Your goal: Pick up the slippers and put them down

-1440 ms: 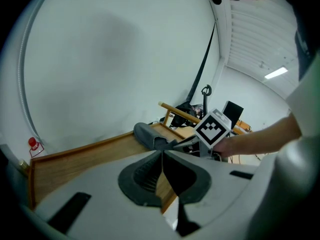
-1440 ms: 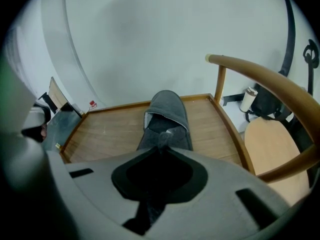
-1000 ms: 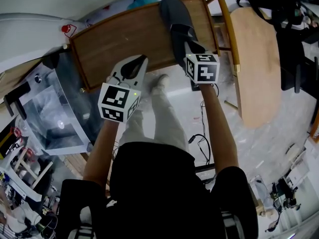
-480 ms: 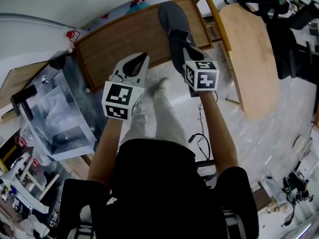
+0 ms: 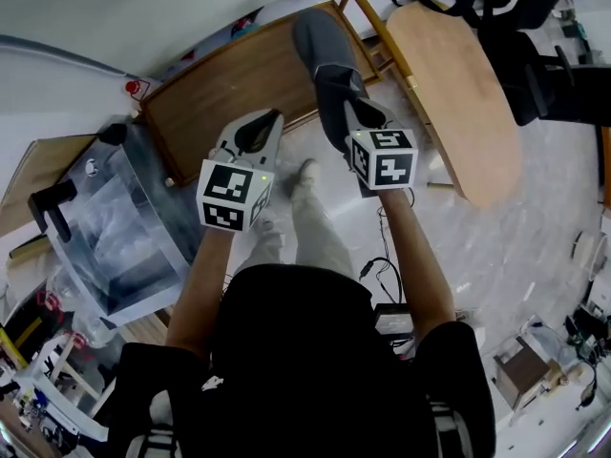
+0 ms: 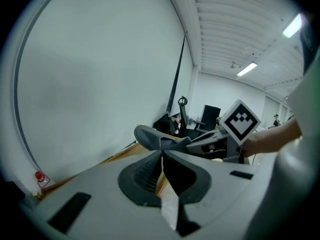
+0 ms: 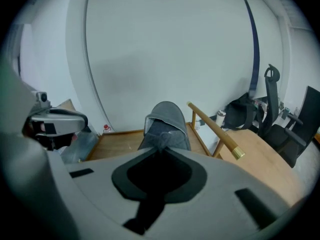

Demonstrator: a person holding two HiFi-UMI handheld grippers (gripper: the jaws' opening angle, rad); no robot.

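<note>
Slipper hanging from your right gripper over a wooden tray.
You are pinching its soft, light-looking fabric edge with jaws nearly together; your left gripper is sitting shut and empty.

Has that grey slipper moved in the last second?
Yes. The slipper, gripped in the right gripper's jaws, has drawn back toward the person: its heel now overhangs the wooden board's near edge.
</note>
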